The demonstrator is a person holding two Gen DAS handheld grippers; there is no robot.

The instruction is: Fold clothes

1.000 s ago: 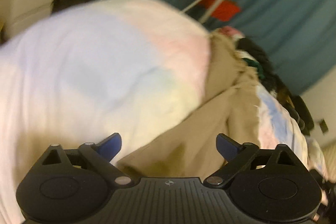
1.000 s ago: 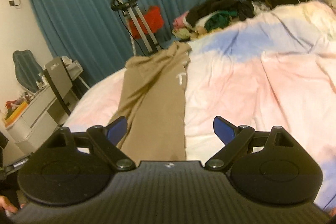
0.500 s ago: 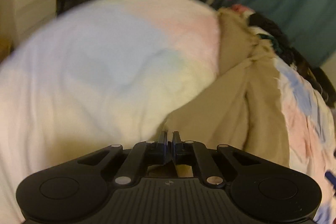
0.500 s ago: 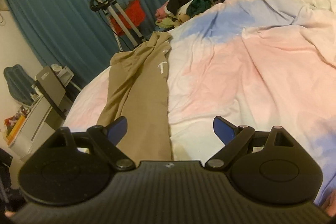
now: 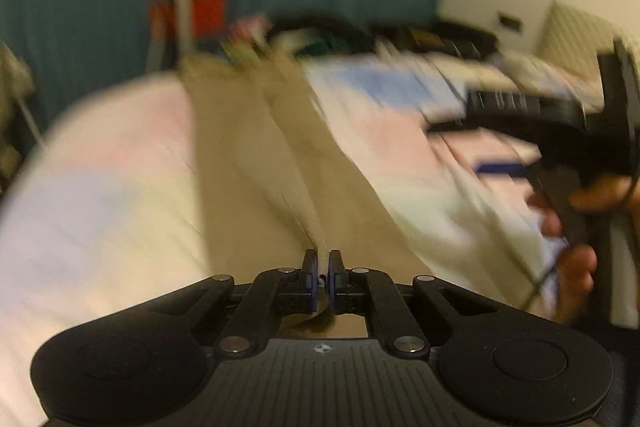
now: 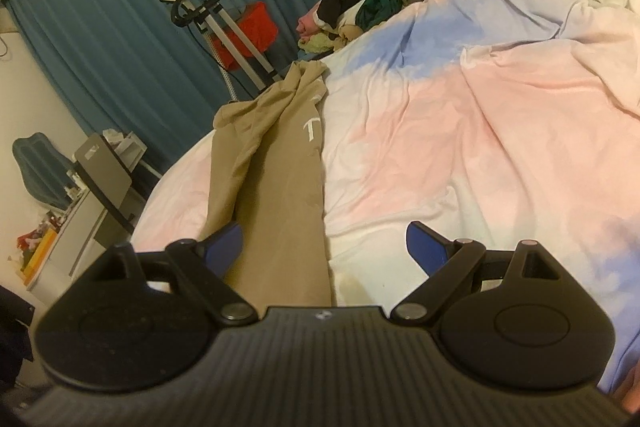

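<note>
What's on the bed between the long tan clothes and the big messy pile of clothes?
In the right wrist view, only bare pastel pink, blue and white duvet lies between the long tan garment and the heaped dark and coloured clothes pile.

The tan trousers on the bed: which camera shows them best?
The right wrist view: the trousers lie sharp and long on the duvet, white mark showing. The left wrist view is blurred by motion, but shows the left gripper shut on their near edge, cloth pulled up in a ridge.
</note>
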